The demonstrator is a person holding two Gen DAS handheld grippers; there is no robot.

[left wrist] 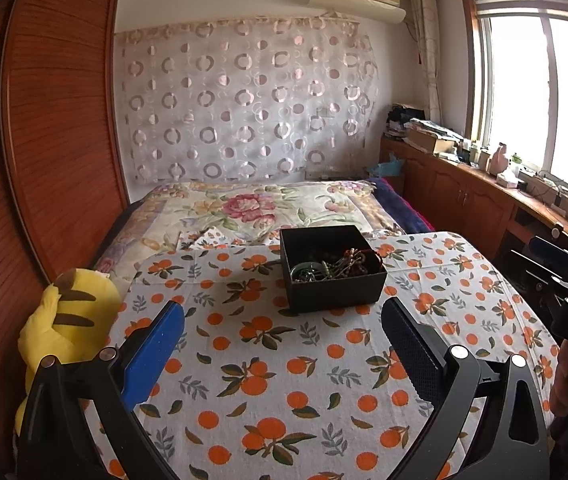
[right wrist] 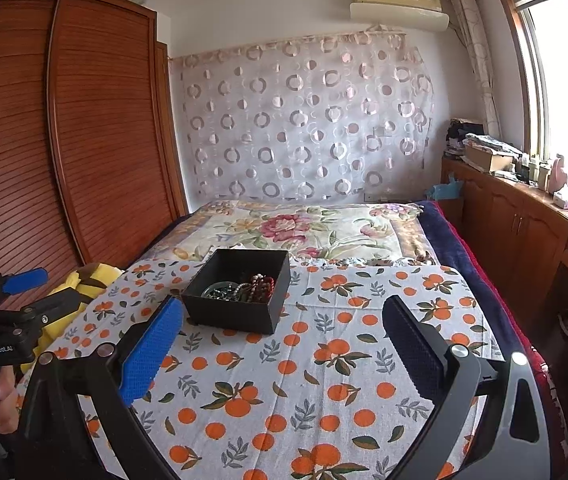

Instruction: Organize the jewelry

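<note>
At the far left stands a louvred wooden wardrobe [left wrist: 55, 128], and below it a yellow plush toy [left wrist: 63, 320] with brown stripes lies against the left edge of the bench [left wrist: 267, 360], which is covered by a white cloth printed with oranges and leaves.

The left hand-held gripper [left wrist: 284, 344] hovers above the near part of the bench with its jaws spread wide and nothing between them; its blue pad [left wrist: 155, 352] sits on one side and its dark pad [left wrist: 412, 352] on the other. The black box [left wrist: 332, 268] sits on the cloth ahead of this gripper, just beyond the fingertips and slightly right of the middle of the gap. Inside the box lies a tangle of jewelry [left wrist: 336, 266]: a green bangle, pale bead strands and dark red beads, heaped toward its right half.

The right hand-held gripper [right wrist: 281, 346] is likewise wide open and empty, held over the bench farther right. From its camera the box lies ahead and to the left, close to the tip of its blue finger [right wrist: 151, 352], apart from it.

Behind the bench runs a bed with a floral bedspread [left wrist: 251, 208]. At the right, a wooden cabinet [left wrist: 468, 196] cluttered with bottles and boxes runs under the bright window [left wrist: 540, 96].
</note>
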